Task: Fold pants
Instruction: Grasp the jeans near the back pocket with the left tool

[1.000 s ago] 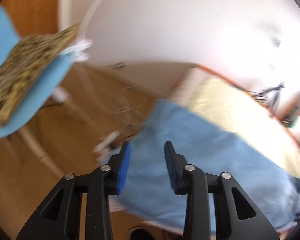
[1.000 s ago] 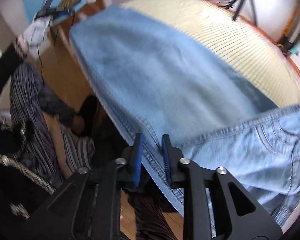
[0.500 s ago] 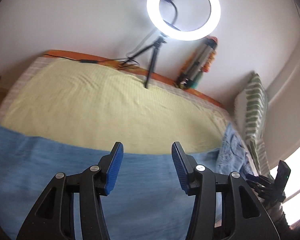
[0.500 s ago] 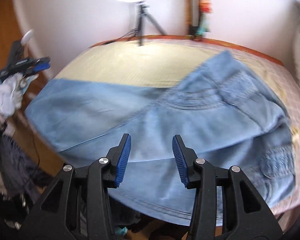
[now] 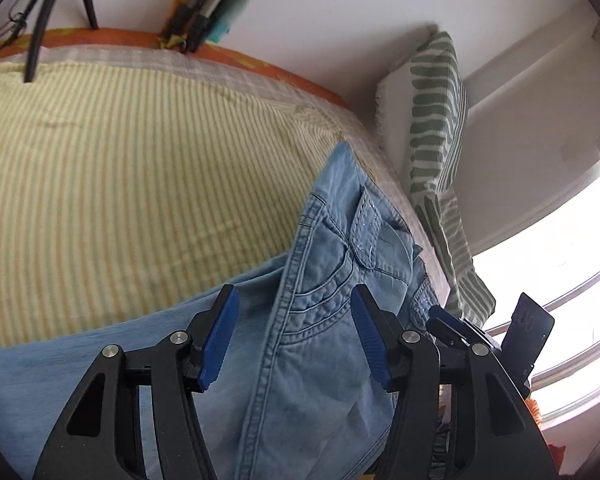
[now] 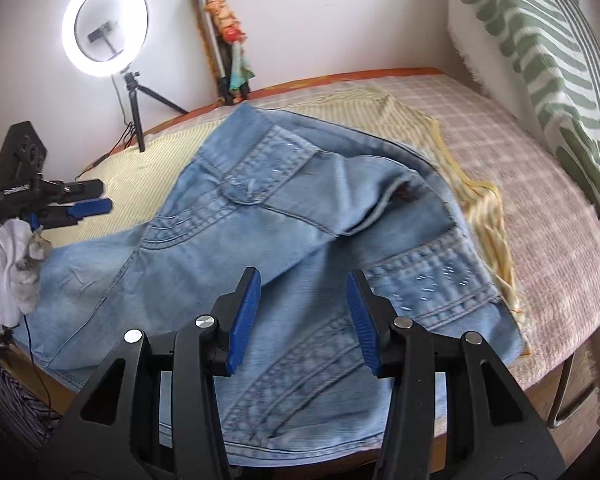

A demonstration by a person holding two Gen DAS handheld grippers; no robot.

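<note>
Jeans show no readable label; both grippers' jaws gape.

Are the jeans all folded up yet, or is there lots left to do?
Not yet. The jeans are laid on the bed, with the waist part flopped over a leg, still rumpled. Nothing is in hand: the left gripper and right gripper are both open above the denim. Smoothing and the neat folds are left.

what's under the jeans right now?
The jeans lie on a yellow striped sheet, which shows around their far and right edges, itself over a pink checked cover. Whatever lies directly beneath the denim is hidden. Both grippers hover open above, holding nothing.
</note>
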